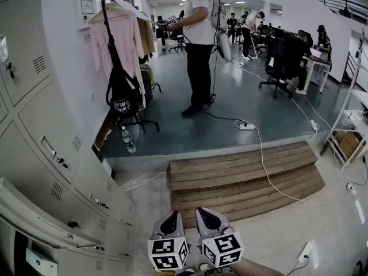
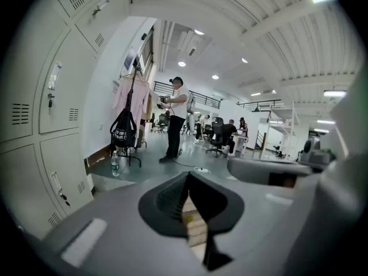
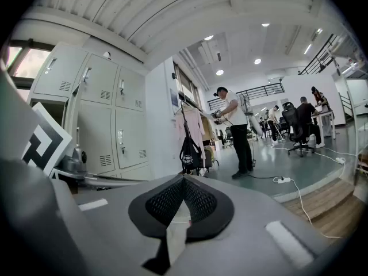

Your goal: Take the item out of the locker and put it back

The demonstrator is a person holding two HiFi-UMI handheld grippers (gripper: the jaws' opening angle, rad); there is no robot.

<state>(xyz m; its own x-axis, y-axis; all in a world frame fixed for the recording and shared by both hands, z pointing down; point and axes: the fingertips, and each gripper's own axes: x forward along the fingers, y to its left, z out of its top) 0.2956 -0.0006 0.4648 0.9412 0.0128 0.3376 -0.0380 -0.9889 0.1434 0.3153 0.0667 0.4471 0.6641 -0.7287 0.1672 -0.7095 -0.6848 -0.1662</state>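
The left hand-held gripper (image 2: pixel 187 175) has its dark ribbed pads pressed together with nothing between them; the right hand-held gripper (image 3: pixel 183 179) is likewise closed and empty. The head view sets them side by side, tips forward, with pale wooden plank steps (image 1: pixel 241 174) just ahead. The bank of grey metal lockers (image 1: pixel 52 125) stands to the left of both. Only the head view shows the open locker door (image 1: pixel 40 214), swung out low to the left of the left one; in the dark compartment behind it sits a white box with blue print (image 1: pixel 41 262), well apart from either. The left gripper view shows shut doors only; the right gripper view alone shows the left one's black-and-white marker cube (image 3: pixel 43 140) at its left.
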